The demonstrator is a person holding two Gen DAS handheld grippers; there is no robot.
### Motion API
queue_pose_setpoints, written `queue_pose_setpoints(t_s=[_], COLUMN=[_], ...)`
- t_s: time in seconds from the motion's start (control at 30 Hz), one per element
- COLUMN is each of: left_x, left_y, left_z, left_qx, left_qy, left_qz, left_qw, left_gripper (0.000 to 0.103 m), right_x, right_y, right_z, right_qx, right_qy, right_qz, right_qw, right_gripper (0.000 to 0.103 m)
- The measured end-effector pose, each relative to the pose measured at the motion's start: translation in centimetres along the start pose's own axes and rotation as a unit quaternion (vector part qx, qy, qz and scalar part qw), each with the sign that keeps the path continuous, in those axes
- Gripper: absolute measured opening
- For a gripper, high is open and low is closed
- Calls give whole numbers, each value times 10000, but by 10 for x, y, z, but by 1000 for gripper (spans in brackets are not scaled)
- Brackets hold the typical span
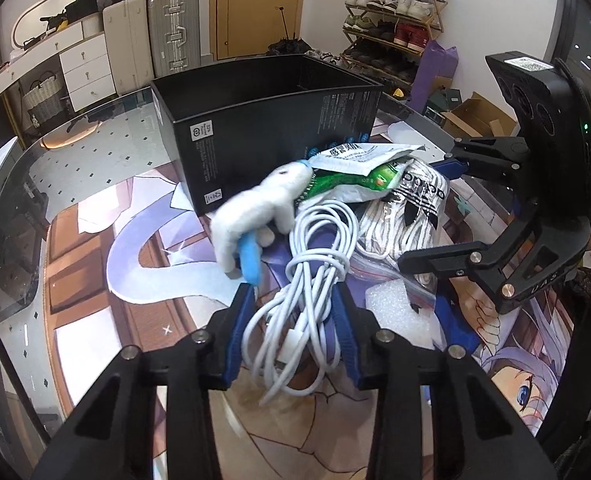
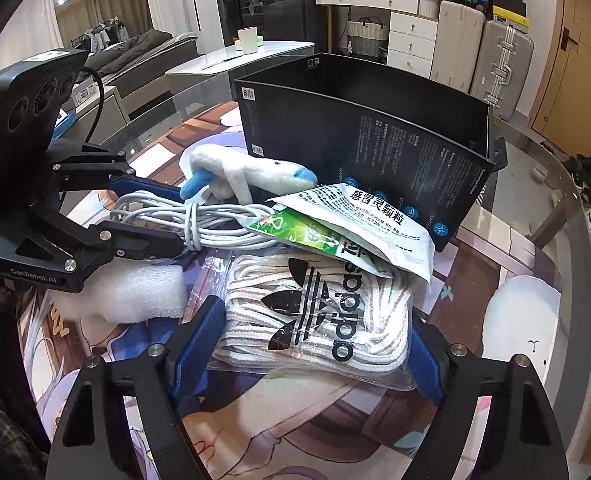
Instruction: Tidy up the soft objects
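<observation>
I see the box (image 2: 369, 140) far on the counter (image 2: 531, 184); sachets (image 2: 359, 224) overlap the laces (image 2: 315, 316), cable (image 2: 199, 220) left.

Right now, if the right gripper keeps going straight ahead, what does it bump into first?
Probably the adidas bag of laces: it already lies between the right gripper's open fingers. Beyond it come the medicine packet and black box.
</observation>
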State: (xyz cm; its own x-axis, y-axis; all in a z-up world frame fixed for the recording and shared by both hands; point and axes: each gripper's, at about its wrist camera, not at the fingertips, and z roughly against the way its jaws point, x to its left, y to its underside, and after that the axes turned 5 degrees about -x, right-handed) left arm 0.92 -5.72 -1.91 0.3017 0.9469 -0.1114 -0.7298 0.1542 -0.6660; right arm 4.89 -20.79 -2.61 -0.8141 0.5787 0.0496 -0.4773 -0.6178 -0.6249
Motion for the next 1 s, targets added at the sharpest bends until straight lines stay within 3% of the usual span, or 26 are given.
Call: queue_pose_setpoints(t_s=[0.1, 0.17, 0.2, 0.23, 0.3, 0.5, 0.73, 1.0], left_x=[-4, -4, -4, -4, -5, -7, -5, -9], left_y=[3, 3, 3, 3, 3, 4, 4, 2], left_z=[-1, -1, 0, 0, 0, 2, 7, 10], left_qx=[74, 56, 50, 51, 55, 51, -25, -108], left_qy=[-32, -28, -23, -16, -30, -94, -200, -245], left_qz=[-80, -42, -19, -1, -8, -35, 10, -17], left_qw=[9999, 10000, 10000, 10000, 10000, 9999, 9998, 9996], left_gripper=[27, 25, 24, 23, 23, 23, 23, 23], right_x=[-1, -4, -7, -10, -15, -15, -14, -28], right_y=[-1, -1, -2, -2, -1, 2, 3, 6], right_z=[4, 8, 10, 12, 14, 14, 22, 39], right_qx=[-23, -55, -65, -56, 3, 38, -51, -210], right_qy=[6, -23, -20, -36, -118, -184, -294, -420], right_qz=[-20, -103, -159, -222, -322, -376, -428, -820], right_qw=[10000, 9999, 9999, 9997, 9994, 9991, 9986, 9955], right_gripper=[77, 68, 55, 48, 44, 42, 27, 22])
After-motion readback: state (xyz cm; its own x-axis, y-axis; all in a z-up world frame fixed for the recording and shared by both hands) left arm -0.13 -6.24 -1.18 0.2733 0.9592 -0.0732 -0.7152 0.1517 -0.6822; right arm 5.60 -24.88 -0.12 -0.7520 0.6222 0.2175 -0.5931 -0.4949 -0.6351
